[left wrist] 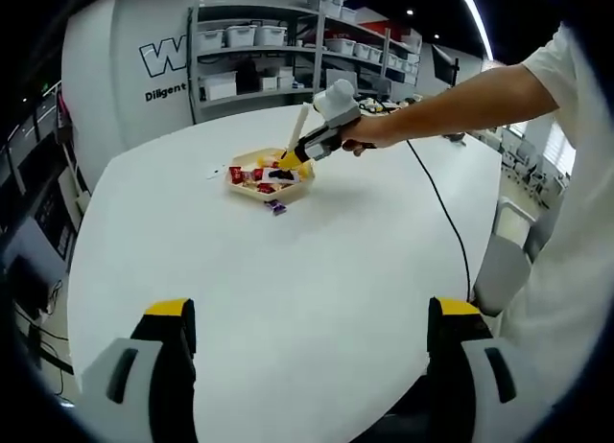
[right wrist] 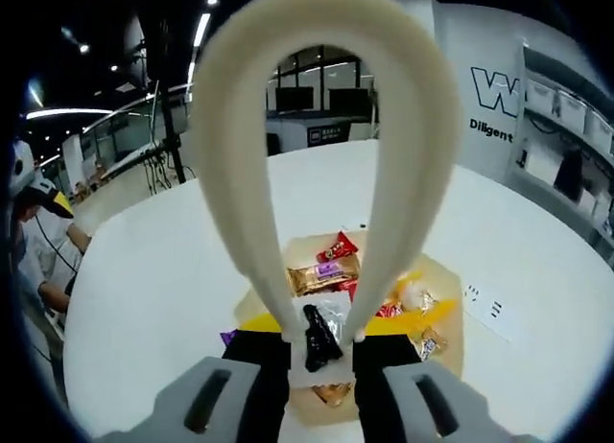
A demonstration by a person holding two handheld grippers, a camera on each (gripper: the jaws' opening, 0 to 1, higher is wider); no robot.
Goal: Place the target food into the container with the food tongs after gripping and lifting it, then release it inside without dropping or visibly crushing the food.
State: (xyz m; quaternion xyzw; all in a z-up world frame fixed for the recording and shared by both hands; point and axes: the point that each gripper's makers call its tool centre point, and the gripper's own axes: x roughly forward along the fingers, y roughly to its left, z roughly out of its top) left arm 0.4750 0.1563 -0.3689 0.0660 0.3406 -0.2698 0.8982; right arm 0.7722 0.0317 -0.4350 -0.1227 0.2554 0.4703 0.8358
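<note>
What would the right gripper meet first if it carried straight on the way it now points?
Probably the container of wrapped snacks: the right gripper, holding the cream tongs, points down into it, nearest a black wrapped piece. Depth is uncertain.

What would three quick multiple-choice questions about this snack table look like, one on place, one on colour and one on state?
1. Where does the tray of snacks sit?
A. On the white table
B. On a shelf
C. On the floor

2. What colour are the tongs?
A. Black
B. Cream
C. Red

3. How do the left gripper's jaws stand?
A. Closed on a snack
B. Closed on the tongs
C. Open, holding nothing

Answers:
1 A, the left gripper view shows the tray resting on the tabletop.
2 B, their loop arches pale cream in the right gripper view.
3 C, the jaws stand wide apart over bare table.
</note>
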